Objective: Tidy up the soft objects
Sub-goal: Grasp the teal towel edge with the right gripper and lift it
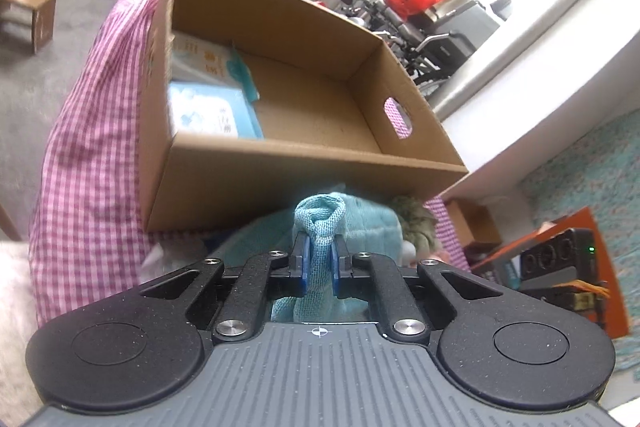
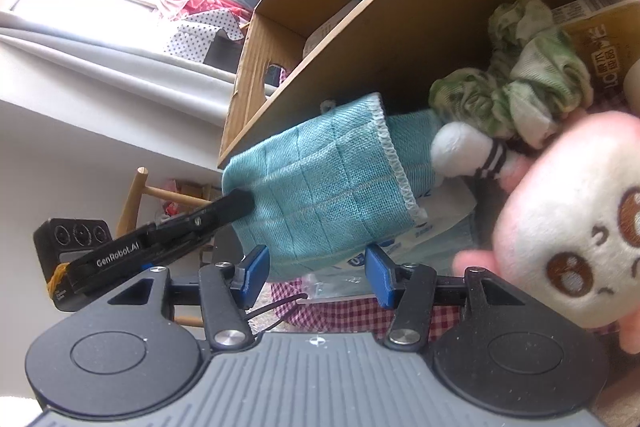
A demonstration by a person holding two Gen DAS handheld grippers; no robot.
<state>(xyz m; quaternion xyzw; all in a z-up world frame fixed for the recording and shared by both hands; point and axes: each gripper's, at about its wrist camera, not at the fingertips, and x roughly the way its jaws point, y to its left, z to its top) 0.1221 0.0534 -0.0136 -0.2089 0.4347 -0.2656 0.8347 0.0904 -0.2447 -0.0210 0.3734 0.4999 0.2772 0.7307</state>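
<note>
Left tongs (image 1: 320, 259) clamped tight on a bunched fold of the teal waffle cloth (image 2: 320, 187), lifted just before the cardboard box (image 1: 280, 163) on the pink gingham bed cover (image 1: 92, 115); right tongs (image 2: 316, 275) half open, pads clear of the cloth; plush toy (image 2: 568, 227) beside them.

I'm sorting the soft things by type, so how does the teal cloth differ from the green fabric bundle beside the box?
The teal cloth is a flat woven square with a white stitched edge; the green fabric bundle is crumpled, mottled green and white. The teal cloth is lifted, pinched by the left gripper; the green fabric bundle lies untouched against the cardboard box. Both are soft textiles outside the box.
</note>
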